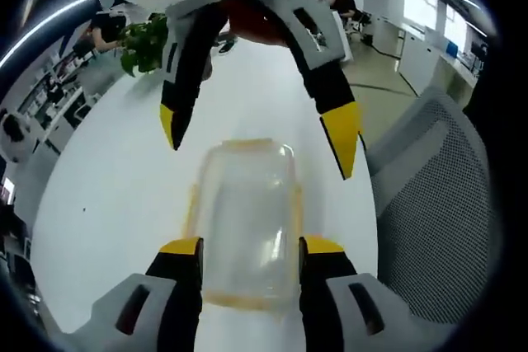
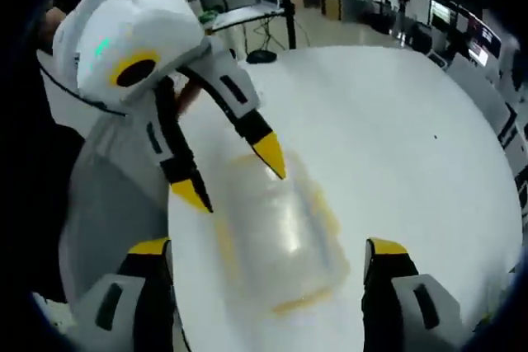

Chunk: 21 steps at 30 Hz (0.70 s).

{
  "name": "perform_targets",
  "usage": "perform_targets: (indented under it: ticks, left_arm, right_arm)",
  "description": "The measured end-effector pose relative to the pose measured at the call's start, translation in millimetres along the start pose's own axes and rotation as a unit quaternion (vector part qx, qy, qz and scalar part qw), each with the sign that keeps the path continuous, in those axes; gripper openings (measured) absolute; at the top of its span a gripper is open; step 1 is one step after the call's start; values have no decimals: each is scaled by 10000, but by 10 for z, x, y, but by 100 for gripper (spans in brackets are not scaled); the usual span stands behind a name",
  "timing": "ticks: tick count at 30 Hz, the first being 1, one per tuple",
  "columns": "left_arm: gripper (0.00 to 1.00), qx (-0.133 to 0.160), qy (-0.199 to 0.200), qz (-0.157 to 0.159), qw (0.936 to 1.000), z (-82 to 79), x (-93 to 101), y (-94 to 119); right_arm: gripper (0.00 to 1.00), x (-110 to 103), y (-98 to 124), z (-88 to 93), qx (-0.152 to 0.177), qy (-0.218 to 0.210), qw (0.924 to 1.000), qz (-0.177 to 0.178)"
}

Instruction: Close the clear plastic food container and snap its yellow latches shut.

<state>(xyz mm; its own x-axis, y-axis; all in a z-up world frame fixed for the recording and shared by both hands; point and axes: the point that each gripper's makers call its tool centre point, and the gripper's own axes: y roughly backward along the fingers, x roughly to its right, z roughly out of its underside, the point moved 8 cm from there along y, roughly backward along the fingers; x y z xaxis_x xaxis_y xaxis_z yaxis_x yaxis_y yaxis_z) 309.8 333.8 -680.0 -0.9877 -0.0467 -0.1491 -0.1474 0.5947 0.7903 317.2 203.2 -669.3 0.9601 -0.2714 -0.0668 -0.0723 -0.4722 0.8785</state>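
Clear container with yellow latches lies on the white table, beside a mesh chair. The left gripper straddles the container's near end, jaws spread at its sides, grip uncertain. The right gripper hovers open-jawed above the container.
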Motion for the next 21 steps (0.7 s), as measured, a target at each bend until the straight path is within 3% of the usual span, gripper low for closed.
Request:
perform_targets:
  ticks: [2, 5, 7, 12, 21]
  left_arm:
    - [45, 21, -12, 27, 10000, 13, -18, 4]
    - [45, -78, -38, 22, 10000, 51, -55, 20]
    - [45, -42, -23, 18, 10000, 52, -87, 43]
    - [49, -93, 16, 84, 9999, 91, -144, 35]
    - [64, -217, 243, 342, 9989, 114, -203, -51]
  right_arm:
    - [94, -18, -5, -13, 43, -51, 10000, 32]
    - [86, -4, 9, 8, -362, 633, 9972, 151]
    - [85, 4, -16, 3, -385, 804, 9960, 73]
    - [85, 122, -86, -7, -284, 620, 9977, 37]
    - [85, 207, -219, 149, -517, 936, 9942, -77]
